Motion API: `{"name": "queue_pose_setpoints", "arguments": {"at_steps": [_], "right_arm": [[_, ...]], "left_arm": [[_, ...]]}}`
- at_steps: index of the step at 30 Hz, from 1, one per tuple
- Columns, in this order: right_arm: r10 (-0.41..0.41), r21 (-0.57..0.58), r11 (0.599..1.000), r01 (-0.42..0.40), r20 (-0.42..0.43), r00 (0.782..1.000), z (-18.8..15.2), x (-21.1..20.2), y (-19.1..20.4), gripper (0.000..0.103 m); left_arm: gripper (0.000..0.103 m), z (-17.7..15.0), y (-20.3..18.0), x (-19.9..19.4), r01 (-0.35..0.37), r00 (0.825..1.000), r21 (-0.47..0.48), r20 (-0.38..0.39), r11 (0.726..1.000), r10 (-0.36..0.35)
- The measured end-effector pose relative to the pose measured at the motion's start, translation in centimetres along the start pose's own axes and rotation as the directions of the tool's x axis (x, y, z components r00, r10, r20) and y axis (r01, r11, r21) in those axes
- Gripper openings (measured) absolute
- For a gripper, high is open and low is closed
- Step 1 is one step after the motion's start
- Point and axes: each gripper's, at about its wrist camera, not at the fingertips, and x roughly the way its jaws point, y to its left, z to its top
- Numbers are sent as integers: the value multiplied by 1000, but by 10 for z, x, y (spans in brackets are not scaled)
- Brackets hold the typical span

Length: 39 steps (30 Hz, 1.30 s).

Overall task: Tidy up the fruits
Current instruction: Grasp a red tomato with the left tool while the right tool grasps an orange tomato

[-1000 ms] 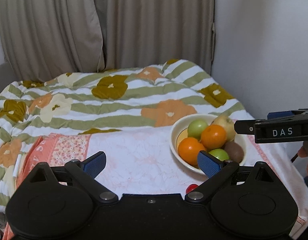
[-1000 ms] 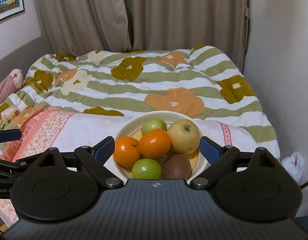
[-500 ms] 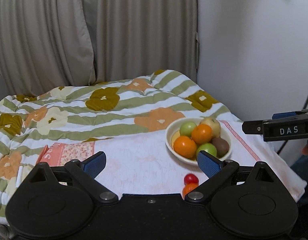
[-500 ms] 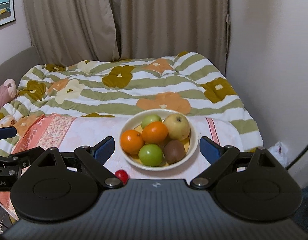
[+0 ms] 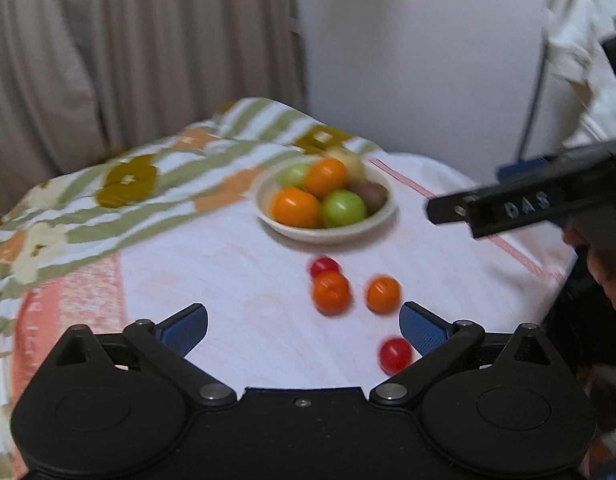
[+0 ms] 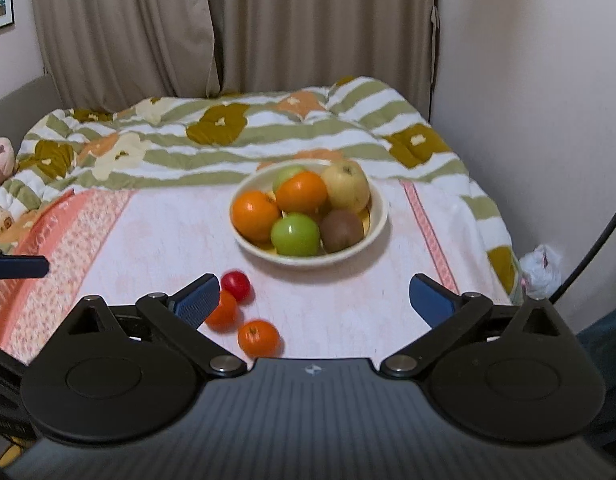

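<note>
Bedding fills both views: a striped floral quilt (image 6: 243, 132) lies at the far side, toward twelve o'clock, and a pale pink cloth (image 6: 167, 240) covers the near part, with beige curtains (image 6: 227, 28) hanging behind.

On the pink cloth sits a cream bowl (image 6: 378, 220), at twelve o'clock from the right gripper (image 6: 314, 298). It holds two oranges, two green apples, a yellow apple (image 6: 346, 186) at the bowl's two o'clock side and a brown kiwi (image 6: 342, 230) at its four o'clock side.

The right gripper has its blue pads spread wide and holds nothing. The left gripper (image 5: 303, 322) is likewise spread and empty; in its view, which is motion-blurred, the bowl (image 5: 328, 232) lies at about twelve o'clock.

Loose on the cloth outside the bowl are four small fruits. Two small oranges (image 5: 331, 292) (image 5: 383, 294) lie side by side, just apart, at the bowl's six o'clock. One red cherry tomato (image 5: 325, 267) touches the left orange on its far side. A second red cherry tomato (image 5: 395, 355) lies apart, just beside the left gripper's right pad (image 5: 418, 328).
</note>
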Motion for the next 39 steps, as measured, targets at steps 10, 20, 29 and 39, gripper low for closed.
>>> {"name": "queue_pose_setpoints", "arguments": {"at_steps": [10, 20, 29, 39], "right_arm": [[25, -3, 1000, -25, -41, 999, -30, 27, -10, 103], [35, -10, 999, -36, -61, 998, -45, 37, -10, 103], [63, -25, 998, -65, -82, 995, -47, 45, -7, 103], [104, -61, 992, -111, -120, 987, -45, 60, 7, 95]], "left_arm": [[88, -25, -32, 50, 171, 983, 112, -89, 979, -161], [61, -28, -47, 80, 225, 967, 122, -147, 967, -206], [50, -34, -49, 92, 219, 964, 101, -173, 970, -200], [35, -33, -45, 92, 192, 970, 90, -167, 977, -175]]}}
